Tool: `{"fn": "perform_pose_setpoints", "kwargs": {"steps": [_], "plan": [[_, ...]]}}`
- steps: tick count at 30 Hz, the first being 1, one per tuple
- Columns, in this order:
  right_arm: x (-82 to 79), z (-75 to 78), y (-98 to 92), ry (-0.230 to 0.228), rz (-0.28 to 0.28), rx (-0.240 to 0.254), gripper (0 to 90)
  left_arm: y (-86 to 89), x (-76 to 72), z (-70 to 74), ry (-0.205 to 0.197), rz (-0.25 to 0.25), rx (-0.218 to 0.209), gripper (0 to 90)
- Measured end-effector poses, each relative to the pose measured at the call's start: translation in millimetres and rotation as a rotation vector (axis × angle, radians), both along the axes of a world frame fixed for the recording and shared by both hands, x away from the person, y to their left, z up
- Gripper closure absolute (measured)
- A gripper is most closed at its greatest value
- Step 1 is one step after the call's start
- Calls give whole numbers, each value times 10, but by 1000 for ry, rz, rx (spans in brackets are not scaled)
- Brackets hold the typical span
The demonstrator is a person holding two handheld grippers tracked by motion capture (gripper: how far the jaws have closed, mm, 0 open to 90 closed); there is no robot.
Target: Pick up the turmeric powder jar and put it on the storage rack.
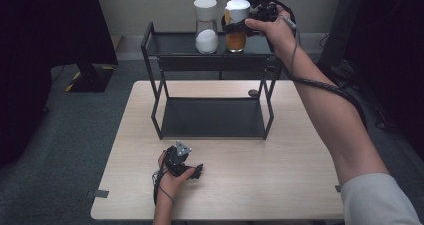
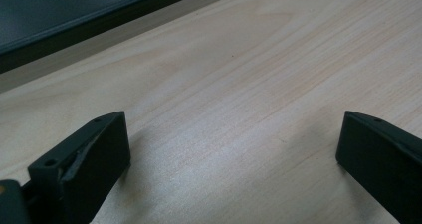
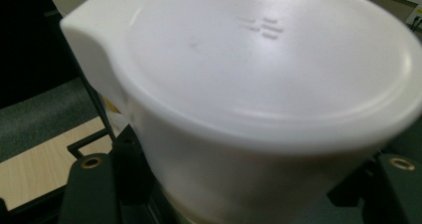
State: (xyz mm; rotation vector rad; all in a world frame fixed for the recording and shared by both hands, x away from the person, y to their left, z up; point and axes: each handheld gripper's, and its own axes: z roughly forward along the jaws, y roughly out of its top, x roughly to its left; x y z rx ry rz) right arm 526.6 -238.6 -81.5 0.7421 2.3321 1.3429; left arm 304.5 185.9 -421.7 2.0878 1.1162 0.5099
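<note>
A: Resting on the desk [image 1: 280, 185], the left tool [image 1: 192, 171] sits with jaws apart, nothing between them.

B: And the right tool [image 1: 235, 27]?

A: Clamped on the orange jar [image 1: 236, 41], beside the white jar [image 1: 206, 35] on the rack's [image 1: 150, 45] top shelf. Placing step, I'd say; next comes a gentle release.

High cam: above near edge, looks fwd/down over whole tabletop [image 1: 300, 185] and shelf rack [image 1: 212, 60]. Left gripper cam: very low, right over the wood, rack base at top left; shares tabletop w/ high cam. Right gripper cam: v. close behind jar lid [image 3: 259, 69], up at rack's top shelf; shares jar w/ high cam.
</note>
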Motion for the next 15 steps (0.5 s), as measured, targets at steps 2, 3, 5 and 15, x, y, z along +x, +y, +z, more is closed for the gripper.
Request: {"fn": "perform_pose_setpoints", "kwargs": {"steps": [2,3,5,15], "plan": [[1,0,-1,-1,0,0,304,0,0,0,0,0,0,0],[0,-1,-2,0,0,1,304,1,0,-1,0,0,-1,0],[-3,-3,-2,-5,3,-1,304,1,0,-1,0,0,-1,0],[-14,-8,8,-10,3,-6,300,1,0,-1,0,0,-1,0]]}}
